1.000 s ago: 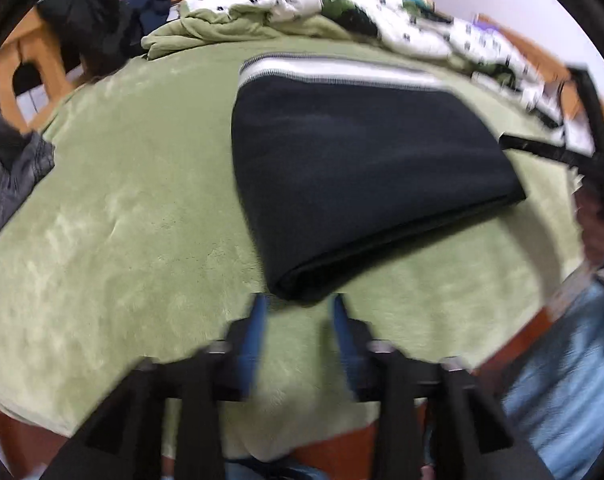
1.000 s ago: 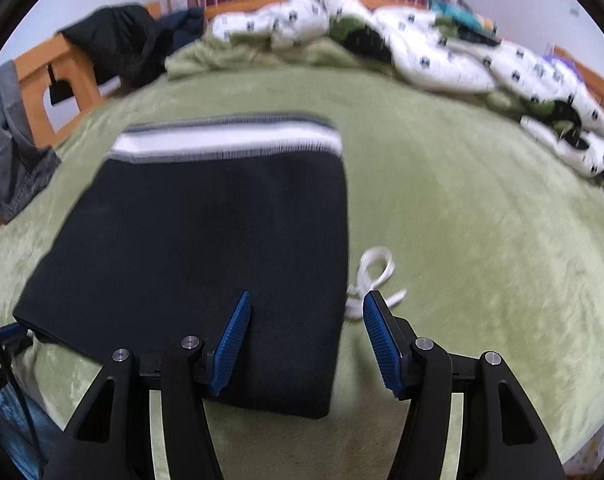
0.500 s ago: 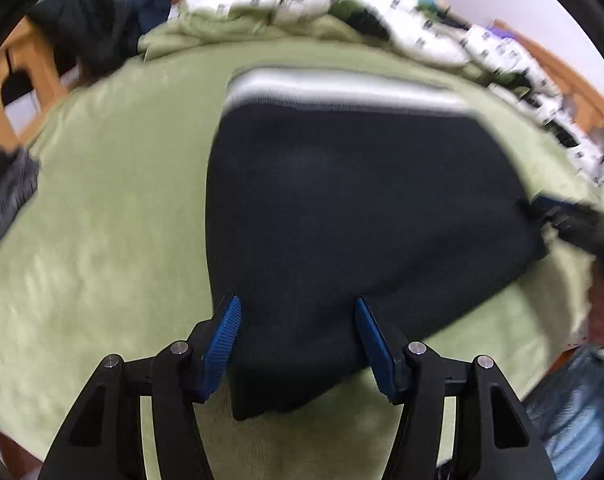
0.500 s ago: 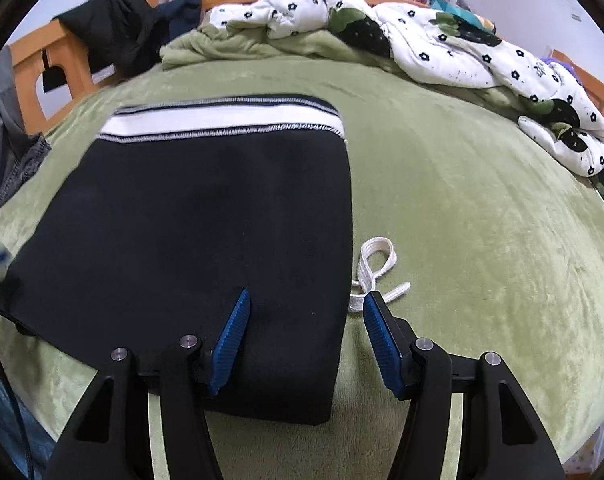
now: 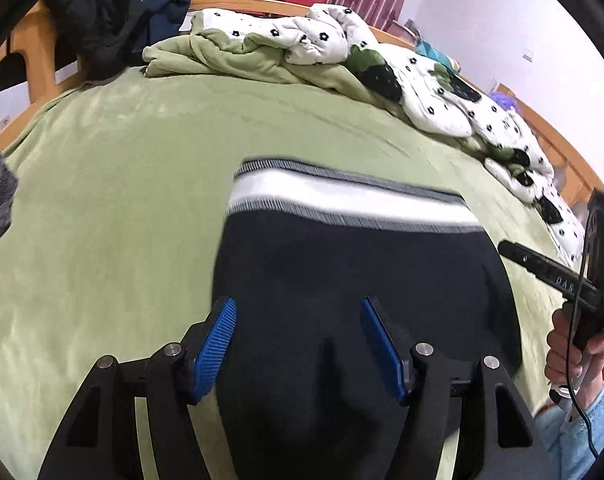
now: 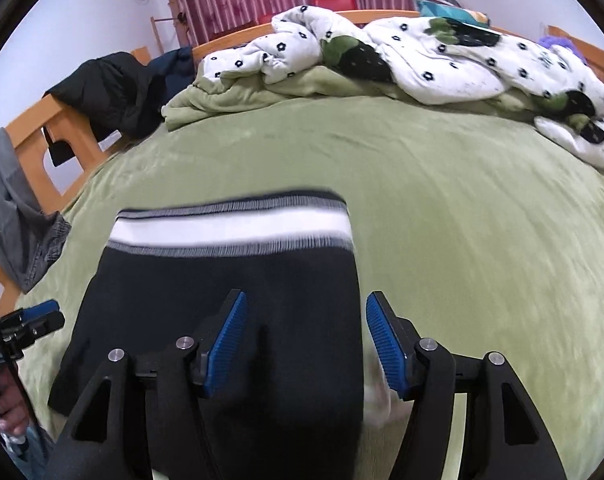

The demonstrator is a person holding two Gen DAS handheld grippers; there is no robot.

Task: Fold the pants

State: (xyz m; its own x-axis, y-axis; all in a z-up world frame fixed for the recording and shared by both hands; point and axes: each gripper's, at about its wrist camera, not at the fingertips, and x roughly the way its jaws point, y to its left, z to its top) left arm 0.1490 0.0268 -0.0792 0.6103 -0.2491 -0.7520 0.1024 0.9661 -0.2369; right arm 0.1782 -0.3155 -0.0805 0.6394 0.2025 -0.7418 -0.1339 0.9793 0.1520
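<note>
Since a second ago both tools have come forward over the pants [image 5: 354, 280], so the black fabric that lay ahead of the fingertips now fills the lower middle of each view and runs under the fingers. The pants lie folded into a dark rectangle on the green blanket [image 5: 102, 208] of the bed, with the white and grey striped waistband [image 5: 342, 200] at the far edge.

The left tool [image 5: 298, 308] is released, its blue pads spread wide with black cloth showing between them; whether they touch the fabric cannot be told. The right tool [image 6: 306, 304] is likewise spread apart over the right edge of the pants, its left pad [image 6: 226, 336] above the cloth and its right pad [image 6: 384, 340] just past the edge, over the blanket. A blurred white strip [image 6: 378, 400] shows beside that pad.

At the far side of the bed lies a rumpled white flowered quilt [image 6: 442, 52].
</note>
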